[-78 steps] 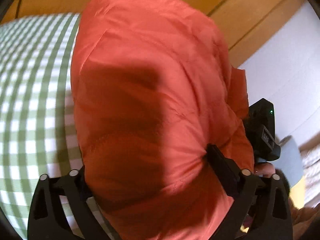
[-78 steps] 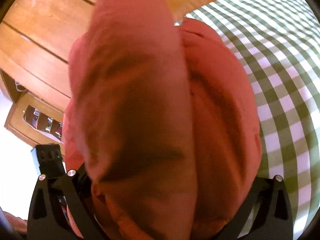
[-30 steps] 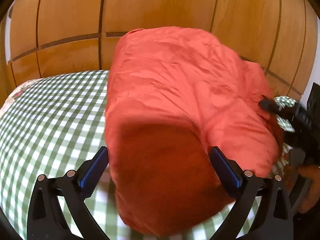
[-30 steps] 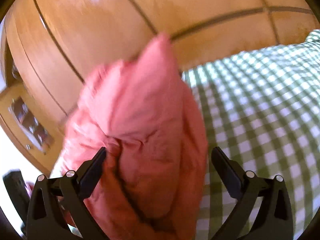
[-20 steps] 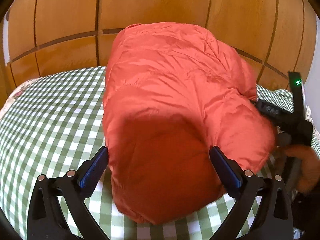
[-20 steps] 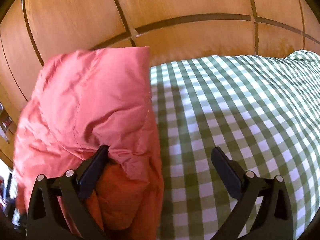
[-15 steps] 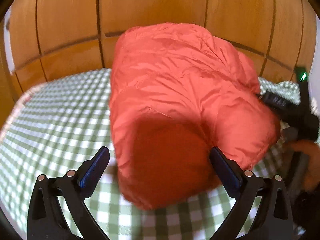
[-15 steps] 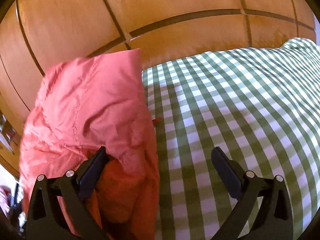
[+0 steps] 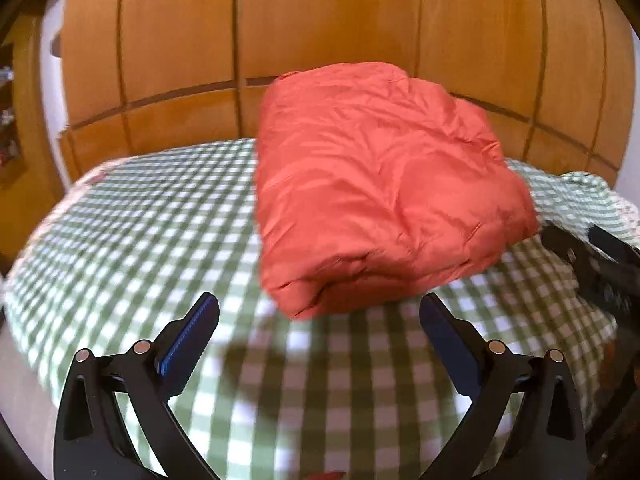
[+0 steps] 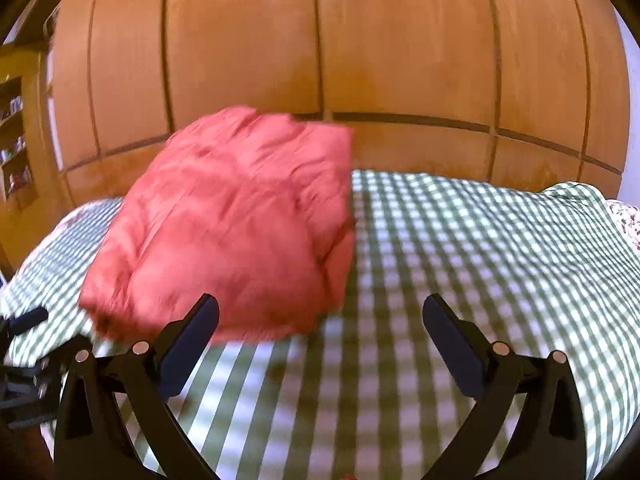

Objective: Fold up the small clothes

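Backdrop: wooden panelled wall [image 9: 340,32], glossy orange-brown with dark grooves, stands behind the bed.
Surface: green-and-white checked cover [image 9: 132,216], soft and slightly rumpled, spread under both grippers.
Garment: orange-red padded jacket [image 9: 372,184], folded into a thick, puffy, roughly rectangular bundle with a creased, faintly shiny shell, lying on the cover.
Left gripper [image 9: 319,334]: jaws spread wide, nothing between them; the bundle lies just ahead, its near folded edge a little beyond the fingertips and slightly to the right.
Right gripper [image 10: 320,336]: jaws spread wide and empty; the bundle sits ahead and to its left, its near edge just behind the left finger.
Fingers: black frames with flat blue pads [image 9: 188,330].
Blur: both views are smeared, so seams and fine stitching cannot be made out.
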